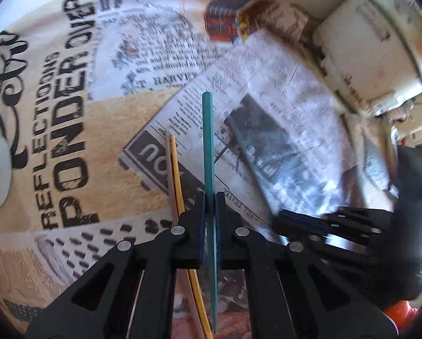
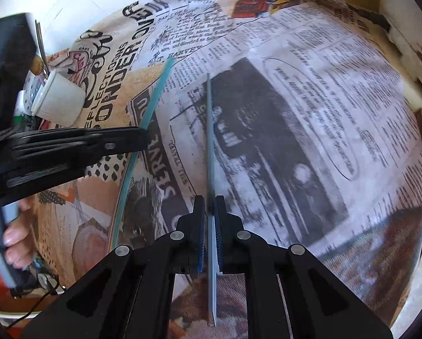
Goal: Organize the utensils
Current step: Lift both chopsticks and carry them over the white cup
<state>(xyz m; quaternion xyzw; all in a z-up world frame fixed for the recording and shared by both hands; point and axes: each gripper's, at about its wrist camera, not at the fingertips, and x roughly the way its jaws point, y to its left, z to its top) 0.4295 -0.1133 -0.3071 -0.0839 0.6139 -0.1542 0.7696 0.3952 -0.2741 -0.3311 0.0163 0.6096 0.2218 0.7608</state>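
So both grippers have something pinched right now. The left gripper (image 1: 210,197) has its jaws clamped tight on a thin teal plastic stick (image 1: 208,141), which pokes forward past the fingertips over the newspaper-print tablecloth (image 1: 69,113). A skinny yellow stick (image 1: 177,175) lies just beside it on the cloth, left of the jaws, not gripped. The right gripper (image 2: 210,203) is pinched on a slim grey-blue stick (image 2: 209,130), held over a sheet of real newspaper (image 2: 310,99) spread on the cloth. From the right wrist view you also see a small white paper cup (image 2: 60,100) lying tilted further left, and fingers (image 2: 14,234) wrapped round the other handle.
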